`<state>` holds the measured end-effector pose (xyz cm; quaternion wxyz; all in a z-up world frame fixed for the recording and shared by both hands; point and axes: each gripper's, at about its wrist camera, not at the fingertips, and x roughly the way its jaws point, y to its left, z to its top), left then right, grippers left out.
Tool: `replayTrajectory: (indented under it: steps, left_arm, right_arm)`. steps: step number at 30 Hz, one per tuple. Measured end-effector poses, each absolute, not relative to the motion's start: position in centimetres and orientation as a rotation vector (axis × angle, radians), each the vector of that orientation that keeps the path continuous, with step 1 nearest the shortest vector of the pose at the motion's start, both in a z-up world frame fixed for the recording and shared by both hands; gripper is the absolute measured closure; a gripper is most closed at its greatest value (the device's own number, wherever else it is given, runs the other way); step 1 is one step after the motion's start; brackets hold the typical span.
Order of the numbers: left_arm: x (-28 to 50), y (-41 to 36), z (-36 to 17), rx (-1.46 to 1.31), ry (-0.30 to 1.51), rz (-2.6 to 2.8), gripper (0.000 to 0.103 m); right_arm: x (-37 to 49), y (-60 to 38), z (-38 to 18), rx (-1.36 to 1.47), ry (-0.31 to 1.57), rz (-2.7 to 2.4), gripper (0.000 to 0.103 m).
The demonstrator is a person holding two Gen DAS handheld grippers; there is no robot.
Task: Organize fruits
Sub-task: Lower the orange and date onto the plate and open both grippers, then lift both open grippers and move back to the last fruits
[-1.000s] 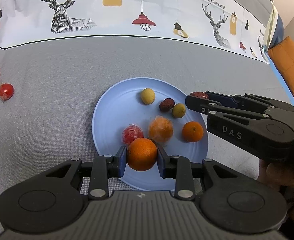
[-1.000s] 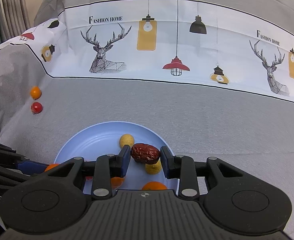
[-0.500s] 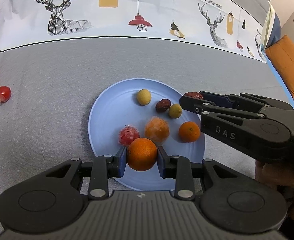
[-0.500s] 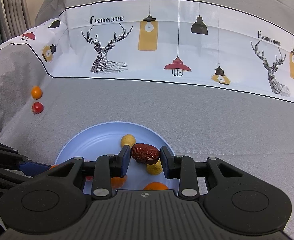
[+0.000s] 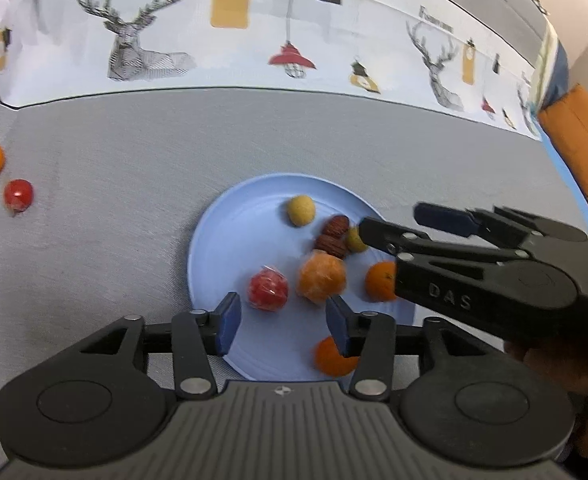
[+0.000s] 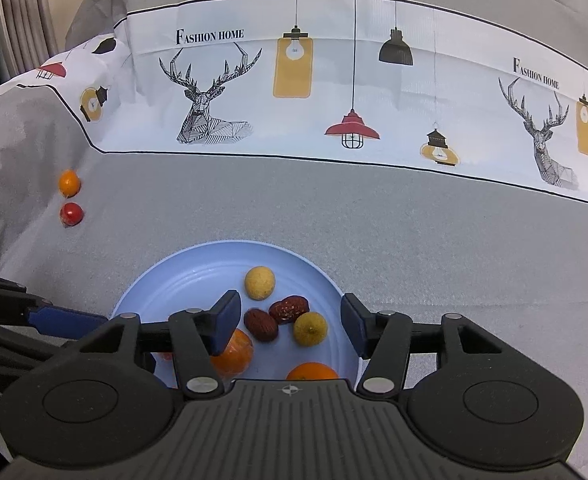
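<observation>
Grey woven cloth [image 6: 413, 232] covers the worktop, and behind it hangs a white printed band with stag heads and lamps [image 6: 294, 80]. On the cloth sits a round pale-blue plate [image 6: 198, 268], seen also from the left wrist [image 5: 230, 248].

Both tongs stand apart and hold nothing. The left tongs [image 5: 280, 320] hang over the near rim of the plate; a round orange [image 5: 331, 358] lies on the plate partly behind one blue pad [image 5: 335, 322]. Beyond the pads lie a red wrapped fruit [image 5: 268, 290], a wrapped orange fruit [image 5: 321, 278] just beside it, and a small orange [image 5: 377, 280] partly hidden by the right tongs [image 5: 389, 226], which reach in from the right.

From the right wrist, the right tongs [image 6: 290, 320] hover over the plate. Between and beyond the pads lie two wrinkled dark-red dates [image 6: 274, 318] touching each other, a yellow-green round fruit [image 6: 310, 329] just beside them, and a pale yellow round fruit [image 6: 260, 282] farther back.

Well apart from the plate, at the far left of the cloth, a small orange fruit [image 6: 69, 182] and a small red tomato-like fruit [image 6: 71, 213] lie near each other.
</observation>
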<state>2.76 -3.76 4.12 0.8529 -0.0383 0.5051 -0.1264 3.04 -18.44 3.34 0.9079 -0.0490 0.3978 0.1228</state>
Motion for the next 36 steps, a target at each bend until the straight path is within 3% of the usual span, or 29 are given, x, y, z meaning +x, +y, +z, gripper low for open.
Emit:
replayTrajectory:
  steps: [5,10,12,13,15,16,17,18,19,20,23,30,36]
  left_arm:
    - [3.0,-2.2,5.0,-0.106,0.976,-0.152,0.031]
    - [3.6,-0.1,6.0,-0.176,0.925,-0.079,0.03]
    - [3.9,0.8,6.4,-0.215,0.919,-0.07,0.034]
    - [4.0,1.2,6.6,-0.23,0.917,-0.065,0.041]
    - [4.2,2.0,6.9,-0.25,0.915,-0.039,0.06]
    - [4.4,2.4,7.0,-0.254,0.916,-0.023,0.078]
    - [4.5,2.9,7.1,-0.256,0.914,-0.003,0.088]
    - [4.6,3.5,7.2,-0.257,0.91,0.017,0.091]
    - [4.8,4.0,7.4,-0.258,0.904,0.036,0.094]
    - [5.1,4.7,7.7,-0.26,0.891,0.057,0.094]
    - [6.2,7.2,9.0,-0.284,0.833,0.111,0.094]
    - [8.7,15.8,9.5,-0.46,0.769,0.316,0.094]
    - [10.0,18.6,8.5,-0.522,0.801,0.34,0.094]
  right_arm:
    - [3.0,-18.1,3.4,-0.092,0.816,0.252,0.045]
    - [3.1,-17.4,3.6,-0.075,0.803,0.249,0.045]
    - [3.2,-17.0,3.7,-0.068,0.8,0.249,0.045]
    - [3.2,-16.8,3.8,-0.065,0.798,0.251,0.046]
    - [3.3,-16.3,3.8,-0.063,0.791,0.26,0.046]
    - [3.3,-16.1,3.8,-0.063,0.788,0.267,0.046]
    - [3.3,-15.8,3.9,-0.062,0.782,0.274,0.048]
    - [3.3,-15.6,4.0,-0.06,0.776,0.282,0.05]
    - [3.2,-15.4,4.0,-0.056,0.768,0.292,0.06]
    - [3.2,-15.2,4.1,-0.048,0.76,0.307,0.07]
    - [3.3,-14.4,4.3,-0.021,0.737,0.355,0.086]
    - [2.6,-11.4,5.3,0.03,0.626,0.513,0.086]
    - [2.6,-6.0,4.4,-0.008,0.572,0.669,0.086]
